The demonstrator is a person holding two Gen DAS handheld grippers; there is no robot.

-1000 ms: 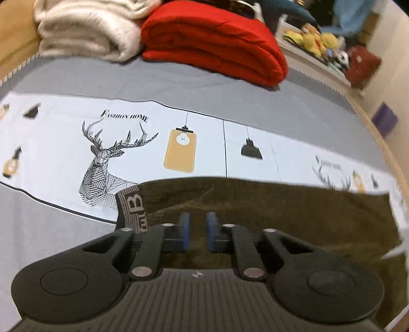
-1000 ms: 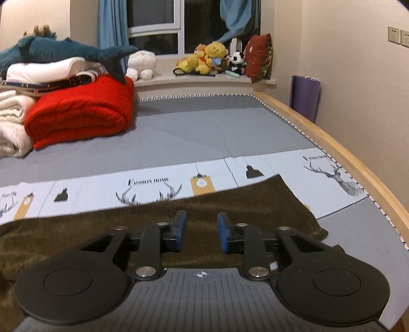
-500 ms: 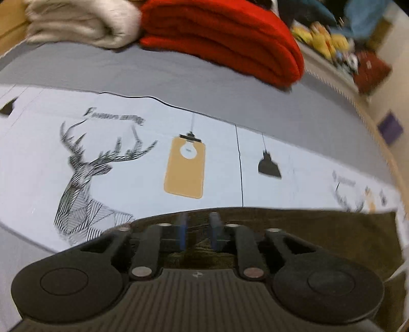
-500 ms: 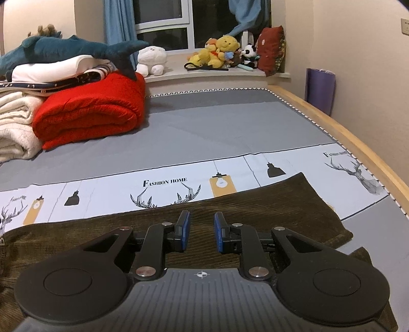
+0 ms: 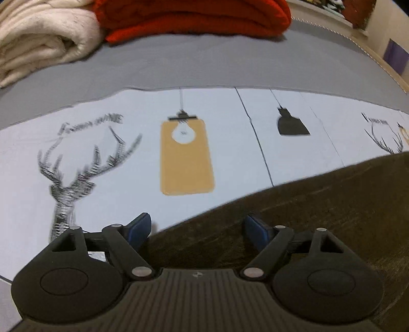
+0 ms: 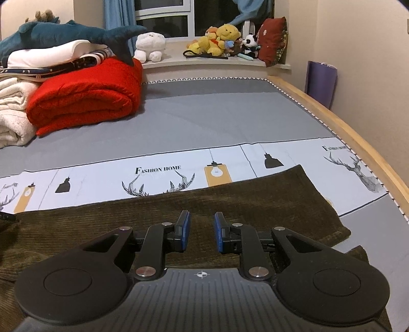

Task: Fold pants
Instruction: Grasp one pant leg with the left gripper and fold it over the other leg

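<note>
Pants [image 6: 230, 204] lie flat on the bed [image 6: 217, 117], below its deer-print band: soft, limp corduroy, best pinched at an edge. Left gripper [image 5: 198, 227], just opened wide, straddles their edge; right gripper [image 6: 202, 229] hovers narrow, empty.

A home bedroom is shown. A bed [image 6: 230, 115] with a grey printed sheet and a wooden rim is seen, folded blankets [image 6: 84, 99] are piled at its far side, soft toys [image 6: 219, 38] are lined along the window ledge, and blue curtains [image 6: 118, 18] are hung at the window.
</note>
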